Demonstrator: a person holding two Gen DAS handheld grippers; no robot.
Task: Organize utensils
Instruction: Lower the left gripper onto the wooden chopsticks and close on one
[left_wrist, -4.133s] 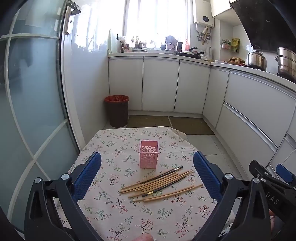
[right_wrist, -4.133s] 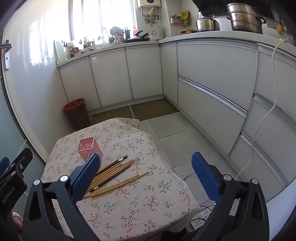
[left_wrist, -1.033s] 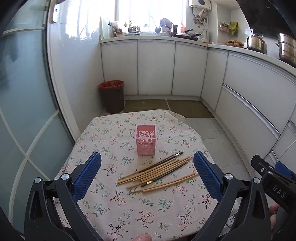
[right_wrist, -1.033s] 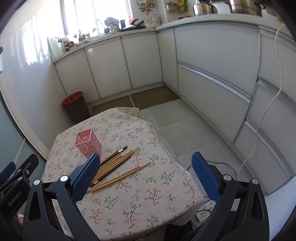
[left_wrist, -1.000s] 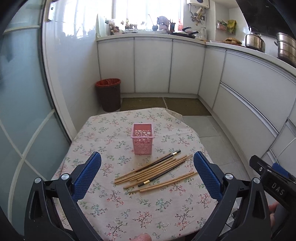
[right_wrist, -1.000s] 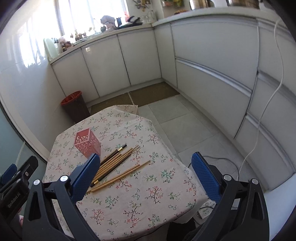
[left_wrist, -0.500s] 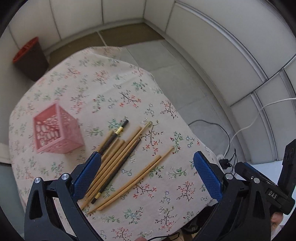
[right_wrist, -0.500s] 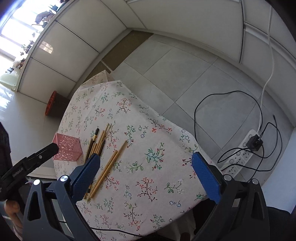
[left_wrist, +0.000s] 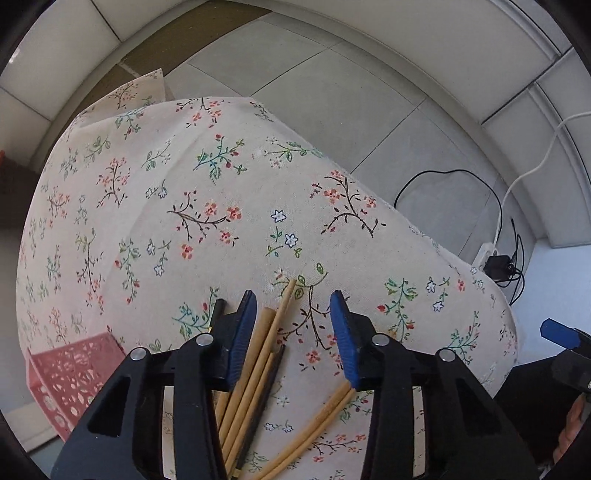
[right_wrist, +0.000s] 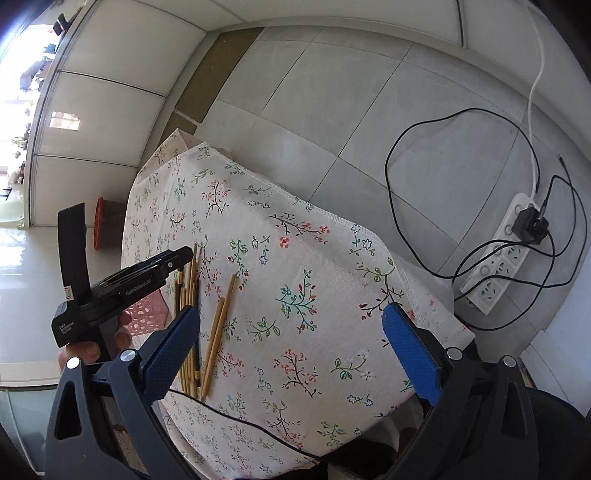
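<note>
Your left gripper (left_wrist: 293, 325) sits low over the floral tablecloth (left_wrist: 229, 192), jaws partly open and straddling the bundle of chopsticks (left_wrist: 258, 354); several bamboo sticks and one dark one lie between the blue pads (left_wrist: 243, 328), nearest the left pad, but you cannot tell whether that pad touches them; nothing is clamped. A separate pair of chopsticks (left_wrist: 325, 417) lies under the right pad, running toward 7 o'clock. The pink basket (left_wrist: 74, 373) stands at 8 o'clock in the left wrist view, just beside the bundle. Your right gripper (right_wrist: 291, 347) hovers over the near table edge, jaws wide open and holding nothing; in its view the chopsticks sit at 9 o'clock, just beside its left pad. A power strip (right_wrist: 506, 254) with black cables lies on the tiled floor at 3 o'clock.
</note>
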